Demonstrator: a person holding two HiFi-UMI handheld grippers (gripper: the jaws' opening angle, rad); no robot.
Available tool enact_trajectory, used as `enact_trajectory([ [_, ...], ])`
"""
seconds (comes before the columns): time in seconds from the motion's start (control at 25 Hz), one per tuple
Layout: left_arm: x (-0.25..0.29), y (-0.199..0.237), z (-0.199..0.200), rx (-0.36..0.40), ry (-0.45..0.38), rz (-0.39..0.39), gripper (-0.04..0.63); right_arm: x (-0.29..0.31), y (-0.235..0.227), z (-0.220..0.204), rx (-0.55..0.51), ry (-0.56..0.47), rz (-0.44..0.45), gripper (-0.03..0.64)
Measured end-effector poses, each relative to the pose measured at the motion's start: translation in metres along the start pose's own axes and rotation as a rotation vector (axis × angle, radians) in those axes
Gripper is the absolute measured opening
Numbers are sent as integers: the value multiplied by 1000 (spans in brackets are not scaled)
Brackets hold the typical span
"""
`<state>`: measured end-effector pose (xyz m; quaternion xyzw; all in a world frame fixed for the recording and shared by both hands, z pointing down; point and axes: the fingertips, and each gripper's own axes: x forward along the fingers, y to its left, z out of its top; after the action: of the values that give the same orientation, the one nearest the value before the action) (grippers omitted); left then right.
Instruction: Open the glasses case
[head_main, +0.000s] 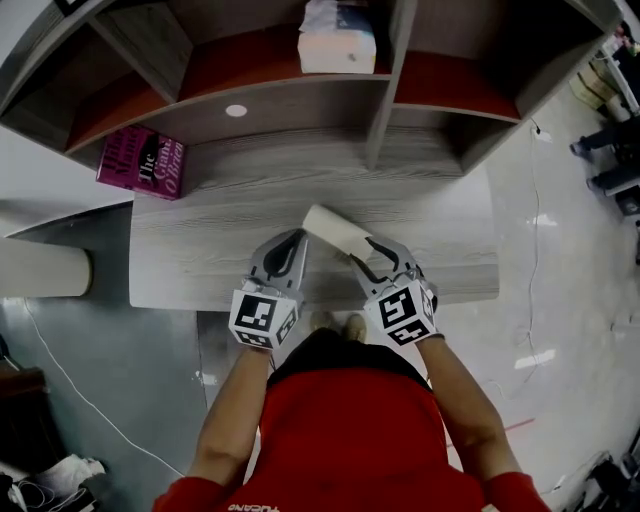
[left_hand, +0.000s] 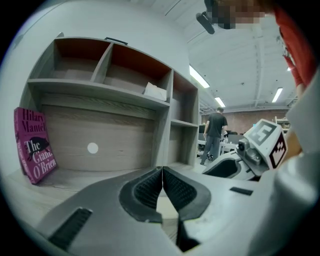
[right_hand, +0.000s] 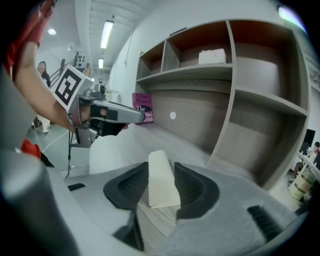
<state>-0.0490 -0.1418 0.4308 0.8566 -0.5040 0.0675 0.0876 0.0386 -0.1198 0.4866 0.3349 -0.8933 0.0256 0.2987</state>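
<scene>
A cream glasses case (head_main: 335, 232) lies closed and slanted on the grey wooden desk (head_main: 200, 250), near its front edge. My right gripper (head_main: 365, 250) is at the case's right end. In the right gripper view the case (right_hand: 161, 182) runs between the two dark pads (right_hand: 195, 187) of that gripper (right_hand: 161, 167); the jaws stand apart around it and I see no squeeze. My left gripper (head_main: 298, 238) sits at the case's left end. In the left gripper view its tips (left_hand: 162, 170) meet with nothing between them, and a cream patch shows below them.
A magenta book (head_main: 140, 162) leans at the desk's back left. A white tissue box (head_main: 338, 37) stands on the shelf unit (head_main: 380, 100) above the desk. A pale cylinder (head_main: 40, 270) lies left of the desk. A person (left_hand: 216, 135) stands far off.
</scene>
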Motion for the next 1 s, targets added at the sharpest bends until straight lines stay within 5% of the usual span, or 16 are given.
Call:
enact_trajectory([
  [0.44,10,20,-35,-46,75,-18,9,43,11,-47,-104,236,71,342],
  [1.0,21,4,-84,-56,215,-98,9,66,7,-72,-187,372,112,302],
])
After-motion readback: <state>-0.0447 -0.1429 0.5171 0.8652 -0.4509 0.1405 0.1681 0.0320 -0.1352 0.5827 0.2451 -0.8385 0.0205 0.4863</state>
